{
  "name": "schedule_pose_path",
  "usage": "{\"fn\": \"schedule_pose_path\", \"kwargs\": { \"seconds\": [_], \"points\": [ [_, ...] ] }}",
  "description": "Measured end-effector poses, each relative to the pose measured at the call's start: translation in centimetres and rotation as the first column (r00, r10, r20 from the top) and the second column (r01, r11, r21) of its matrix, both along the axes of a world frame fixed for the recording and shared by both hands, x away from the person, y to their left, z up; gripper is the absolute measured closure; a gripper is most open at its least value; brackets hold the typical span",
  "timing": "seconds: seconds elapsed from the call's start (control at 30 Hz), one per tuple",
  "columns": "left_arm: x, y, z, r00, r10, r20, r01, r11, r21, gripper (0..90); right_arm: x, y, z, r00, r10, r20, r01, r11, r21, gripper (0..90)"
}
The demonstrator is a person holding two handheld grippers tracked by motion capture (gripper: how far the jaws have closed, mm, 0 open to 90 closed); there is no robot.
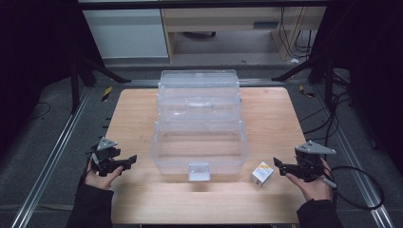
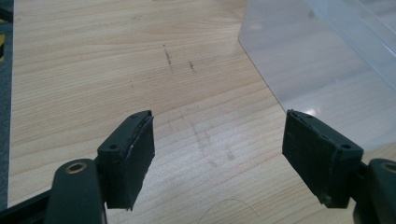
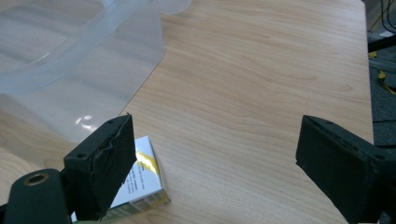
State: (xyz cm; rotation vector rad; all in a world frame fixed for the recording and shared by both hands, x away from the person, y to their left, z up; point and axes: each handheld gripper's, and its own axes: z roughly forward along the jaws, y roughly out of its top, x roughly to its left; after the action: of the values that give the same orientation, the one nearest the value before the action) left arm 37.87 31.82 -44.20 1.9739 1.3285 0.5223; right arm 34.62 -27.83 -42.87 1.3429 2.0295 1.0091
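A: Where was the small box [image 1: 262,173] found?

B: It was seen lying on the table [image 1: 142,118], just beside the front right corner of the clear plastic bin [image 1: 199,147] and near the right claw [image 1: 280,166]. In the right gripper view it was partly covered by one of the 2 jaws, at the lower left.

A: And how were the claws set?

B: The jaws of the right claw were held wide apart, and nothing was pressed between them. The left claw [image 1: 128,161] was likewise spread open over bare wood, well apart from the box.

A: How was the box judged to handle?

B: It was taken for printed cardboard, so it was judged light, fairly stiff, yet easily dented if squeezed hard. Its glossy faces could be a little slippery.

A: Where should it be gripped?

B: The 2 broad opposite faces would be best pinched across the middle, so that tipping is avoided. The corner nearest the bin would be left alone, since little room was seen there.
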Motion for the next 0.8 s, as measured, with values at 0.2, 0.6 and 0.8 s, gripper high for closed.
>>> {"fn": "schedule_pose_path", "kwargs": {
  "seconds": [0.2, 0.6, 0.8],
  "points": [
    [0.3, -0.1, -0.4, 0.9997, -0.011, -0.020, 0.011, 0.9999, -0.005, 24.5, -0.2, 1.0, 0.3, 0.9987, 0.043, -0.027, -0.043, 0.9989, -0.020, 11.6],
    [0.5, -0.2, -0.8, 0.9987, -0.026, -0.043, 0.026, 0.9996, 0.007, 24.7, -0.8, 3.2, 0.2, 0.9886, 0.115, -0.097, -0.123, 0.9889, -0.083, 10.0],
    [0.6, -0.4, -1.1, 0.9976, -0.042, -0.054, 0.043, 0.9989, 0.020, 24.0, -0.7, 4.1, -0.8, 0.9779, 0.144, -0.152, -0.162, 0.9802, -0.114, 8.9]
  ]
}}
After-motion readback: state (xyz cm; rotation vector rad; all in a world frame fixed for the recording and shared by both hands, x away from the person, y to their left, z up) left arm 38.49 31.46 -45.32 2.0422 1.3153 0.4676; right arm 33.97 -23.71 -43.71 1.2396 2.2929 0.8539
